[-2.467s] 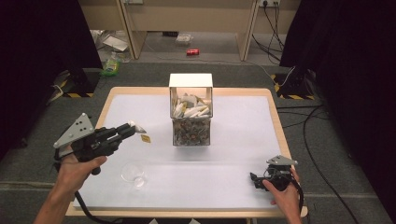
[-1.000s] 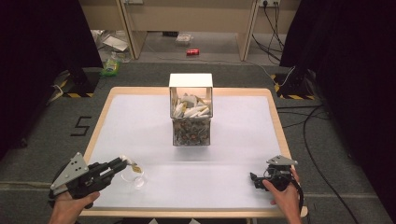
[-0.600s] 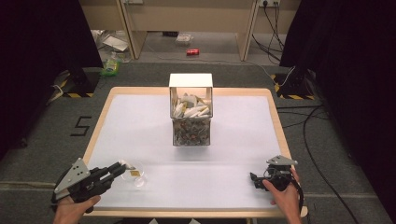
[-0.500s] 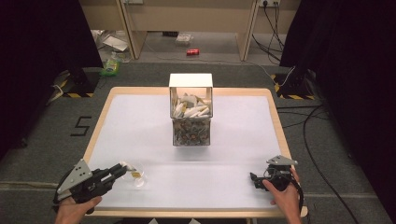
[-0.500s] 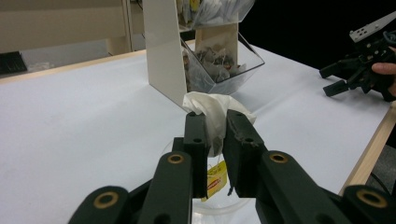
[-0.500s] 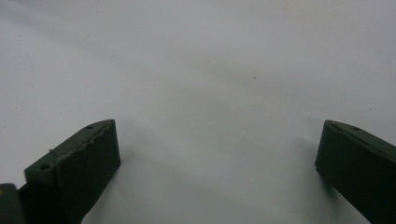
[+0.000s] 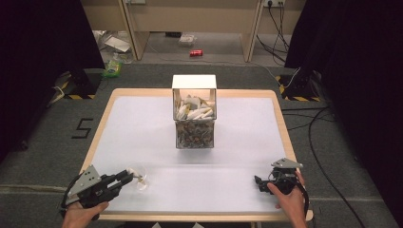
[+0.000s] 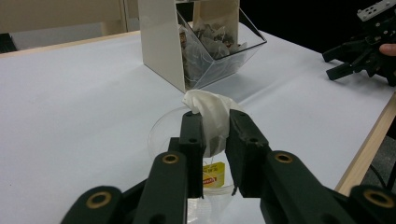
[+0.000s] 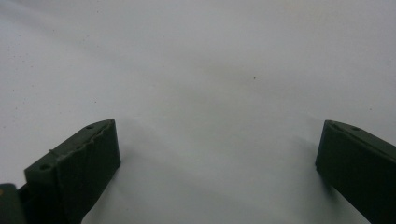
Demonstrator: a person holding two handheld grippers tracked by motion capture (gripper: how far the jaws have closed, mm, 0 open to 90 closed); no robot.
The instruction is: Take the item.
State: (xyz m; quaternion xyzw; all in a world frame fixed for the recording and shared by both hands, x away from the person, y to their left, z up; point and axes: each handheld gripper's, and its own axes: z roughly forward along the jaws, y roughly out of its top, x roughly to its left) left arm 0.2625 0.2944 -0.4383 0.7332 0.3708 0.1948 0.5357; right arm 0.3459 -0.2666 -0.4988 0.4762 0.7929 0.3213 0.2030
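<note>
Centrally, a white paper tea bag [image 8: 210, 112] sits pinched between the two black jaws of the left gripper [image 8: 212, 140], its yellow paper tag [image 8: 214, 174] hanging on a thin string below the jaws. Directly beneath it stands a shallow, round clear glass dish [image 8: 163, 133], which rests on the white table top [image 7: 142, 123] near the front left corner; in the high view the dish [image 7: 139, 178] lies just ahead of the left gripper [image 7: 124, 178], held by the person's left hand [image 7: 83, 213]. Farther back, at mid-table, stands a clear-fronted dispenser box with cream walls [image 7: 195, 111], filled with more tea bags. At the front right edge, the right gripper [image 7: 260, 182] rests in the person's right hand [image 7: 290, 202], well apart from the dish; its jaws stand spread wide over bare table surface in the right gripper view.
</note>
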